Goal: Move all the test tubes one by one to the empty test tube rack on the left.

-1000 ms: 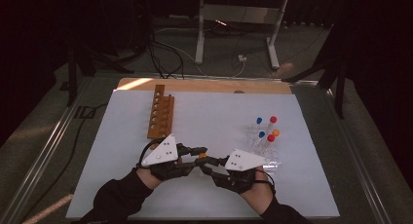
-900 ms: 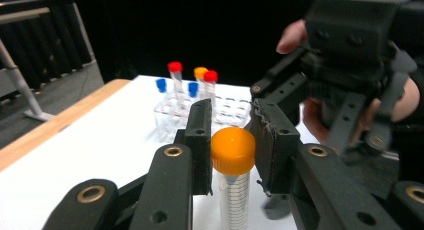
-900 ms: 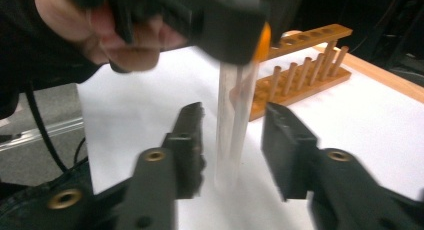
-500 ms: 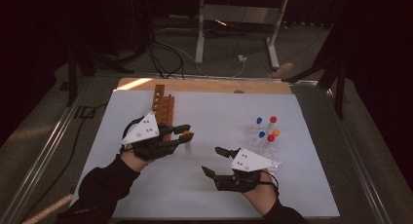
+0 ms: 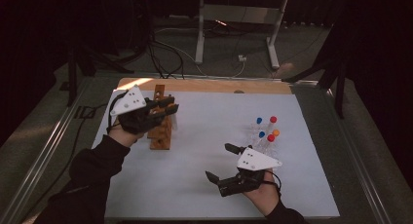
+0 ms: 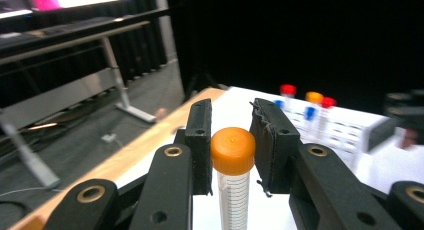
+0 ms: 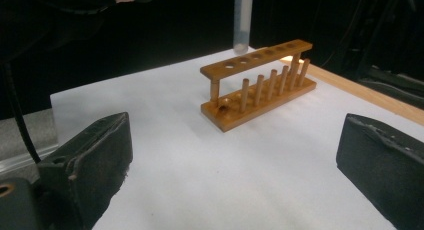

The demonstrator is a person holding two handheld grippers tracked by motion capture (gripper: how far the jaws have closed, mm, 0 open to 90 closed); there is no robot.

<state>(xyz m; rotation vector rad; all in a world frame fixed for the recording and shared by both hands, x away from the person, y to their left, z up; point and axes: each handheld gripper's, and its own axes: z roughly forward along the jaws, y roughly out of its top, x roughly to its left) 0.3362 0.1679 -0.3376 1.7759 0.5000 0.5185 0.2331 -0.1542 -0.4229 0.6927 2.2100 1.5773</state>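
just tube [image 6: 233, 175] above wooden rack [image 5: 159, 121]

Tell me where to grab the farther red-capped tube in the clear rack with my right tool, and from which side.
Take the red-capped tube on its cap and the neck just below, coming straight down with the open right tool. It stands upright in the clear rack with other tubes packed close, so its top alone is free; a sideways approach would likely knock neighbours.
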